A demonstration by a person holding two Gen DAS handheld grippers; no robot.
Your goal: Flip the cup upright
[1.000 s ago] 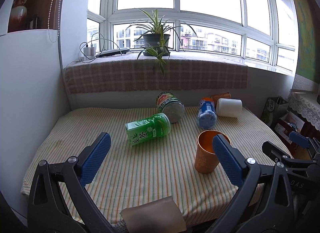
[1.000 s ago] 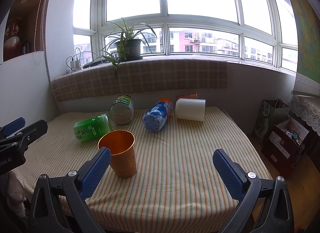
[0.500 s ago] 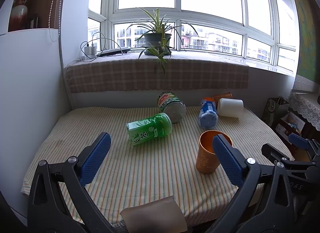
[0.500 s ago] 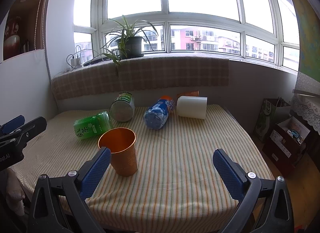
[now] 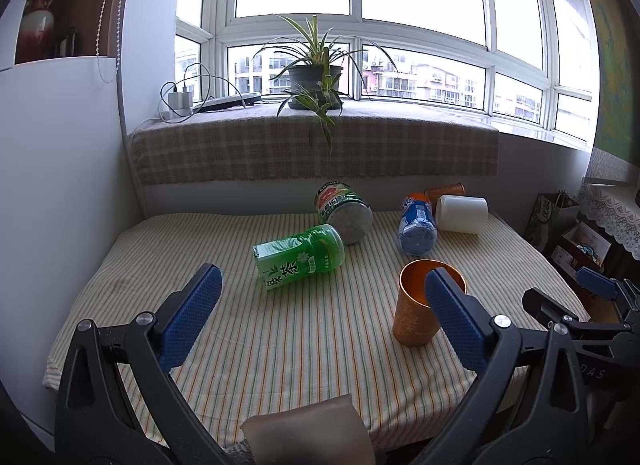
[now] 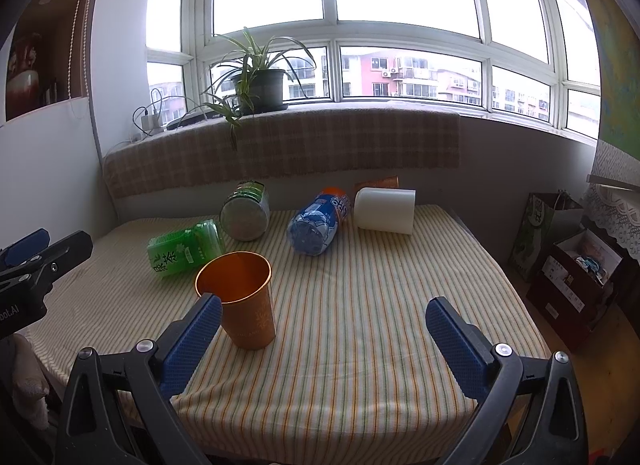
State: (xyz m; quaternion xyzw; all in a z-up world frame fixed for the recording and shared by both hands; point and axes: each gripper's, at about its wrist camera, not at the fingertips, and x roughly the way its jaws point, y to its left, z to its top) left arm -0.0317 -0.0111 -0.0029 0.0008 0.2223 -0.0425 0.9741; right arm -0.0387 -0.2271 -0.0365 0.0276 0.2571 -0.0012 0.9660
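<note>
An orange metal cup (image 5: 416,313) (image 6: 246,299) stands upright, mouth up, on the striped tablecloth (image 5: 312,329) near the front. My left gripper (image 5: 320,305) is open and empty, held back from the table's near edge; its right finger overlaps the cup in view. My right gripper (image 6: 322,321) is open and empty, with the cup just beyond its left finger. A white cup (image 5: 462,214) (image 6: 385,210) lies on its side at the back. Another orange cup (image 5: 446,190) (image 6: 378,182) lies behind it.
A green tea bottle (image 5: 300,257) (image 6: 184,251), a glass jar (image 5: 344,211) (image 6: 246,215) and a blue bottle (image 5: 416,223) (image 6: 318,225) lie on their sides mid-table. A potted plant (image 5: 316,81) stands on the windowsill. Bags and boxes (image 6: 572,269) sit on the floor at right.
Both grippers have drifted slightly; the scene sits a little differently in each view. The cup stays upright and untouched. Both jaws stay open.
</note>
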